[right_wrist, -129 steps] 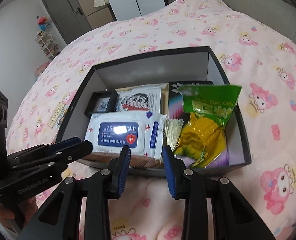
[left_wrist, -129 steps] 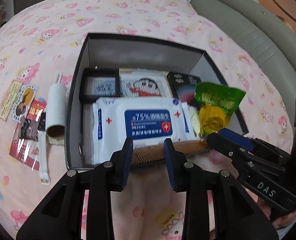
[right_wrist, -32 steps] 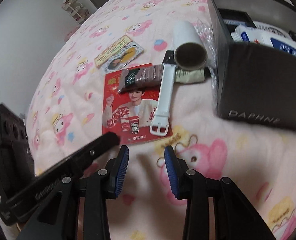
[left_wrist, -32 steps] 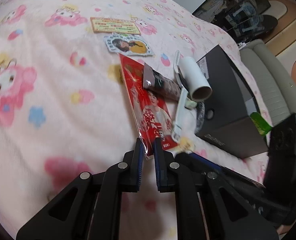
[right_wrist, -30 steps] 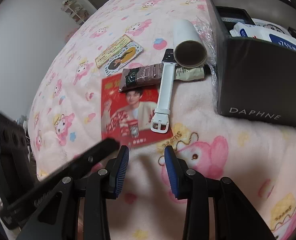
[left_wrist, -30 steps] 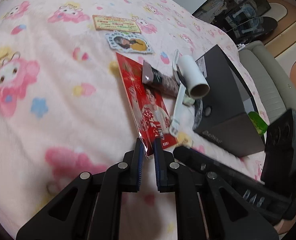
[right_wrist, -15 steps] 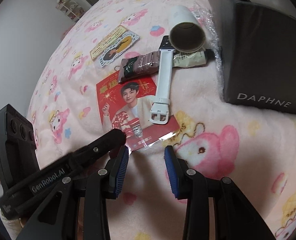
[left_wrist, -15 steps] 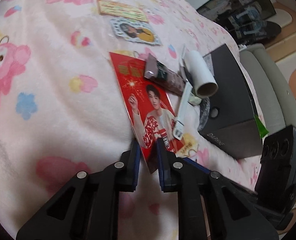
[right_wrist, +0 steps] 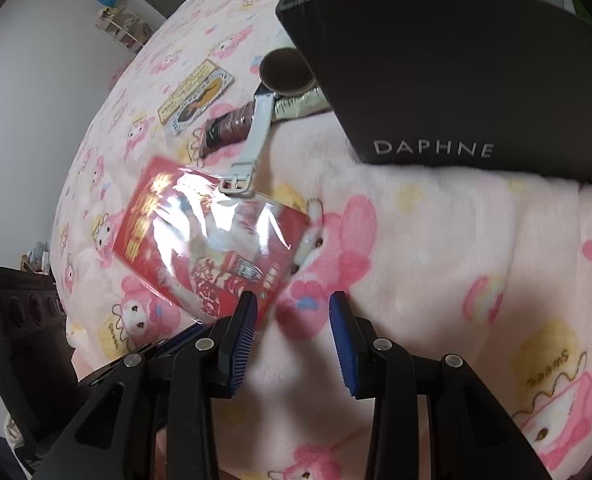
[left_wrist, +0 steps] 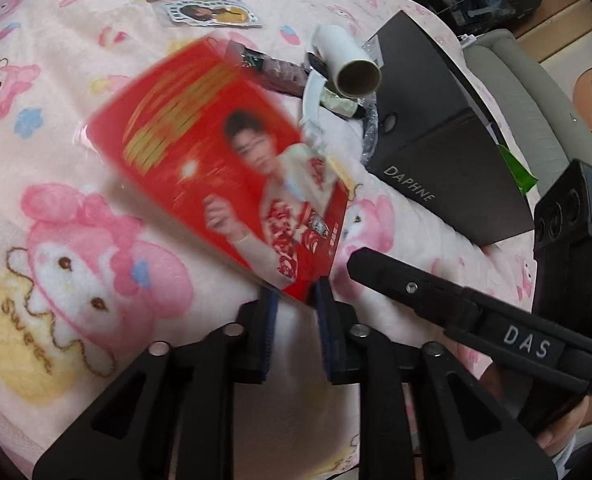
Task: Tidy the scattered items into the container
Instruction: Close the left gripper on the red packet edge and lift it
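The red photo card (left_wrist: 232, 184) is pinched at its near corner by the left gripper (left_wrist: 294, 300), fingers clamped, lifted tilted off the bed (left_wrist: 56, 208). The black box (left_wrist: 447, 160) lies ahead-right. The right gripper (right_wrist: 292, 312) hovers, fingers apart, holding nothing.

Black plastic grippers (left_wrist: 294, 304) with blue ribbed finger pads (right_wrist: 244, 334). Silver screws along the arms. White "DAS" lettering on one.

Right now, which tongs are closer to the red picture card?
Left. The left tongs pinch the red picture card's corner; the right tongs hang open just beside it.
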{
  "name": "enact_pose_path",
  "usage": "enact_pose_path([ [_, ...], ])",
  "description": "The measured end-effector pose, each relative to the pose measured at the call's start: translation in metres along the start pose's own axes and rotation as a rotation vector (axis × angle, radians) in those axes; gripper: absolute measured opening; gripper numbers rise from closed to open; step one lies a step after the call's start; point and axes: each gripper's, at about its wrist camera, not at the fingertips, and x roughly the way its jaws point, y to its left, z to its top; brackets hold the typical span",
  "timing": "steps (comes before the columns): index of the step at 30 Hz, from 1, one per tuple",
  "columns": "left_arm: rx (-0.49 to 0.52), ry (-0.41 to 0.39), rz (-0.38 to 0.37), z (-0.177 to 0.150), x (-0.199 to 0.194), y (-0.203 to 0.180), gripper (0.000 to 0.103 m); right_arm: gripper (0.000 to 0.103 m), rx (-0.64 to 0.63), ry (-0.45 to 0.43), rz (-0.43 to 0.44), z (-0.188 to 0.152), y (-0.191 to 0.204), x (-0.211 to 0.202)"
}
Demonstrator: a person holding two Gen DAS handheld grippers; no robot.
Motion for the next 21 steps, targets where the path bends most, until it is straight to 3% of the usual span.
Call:
enact_pose_path([
  [2,-0.008,-0.031,0.019,0.003,-0.008,0.004,0.029,0.038,0.011,-0.015,0.023,0.0,0.001,-0.002],
  [9,-0.068,-0.053,0.063,0.027,-0.011,0.026,0.036,0.039,-0.001,-0.014,0.003,0.003,-0.002,-0.001],
  [15,-0.095,-0.032,0.057,0.048,0.011,0.033,0.042,0.04,-0.008,0.007,-0.006,0.0,-0.001,0.011],
  [17,-0.086,-0.035,0.046,0.047,0.012,0.031,0.032,0.04,-0.011,0.01,-0.007,0.0,0.001,0.015],
  [21,-0.069,-0.041,0.023,0.045,0.014,0.027,0.024,0.04,-0.011,-0.006,0.001,0.002,0.002,0.014],
])
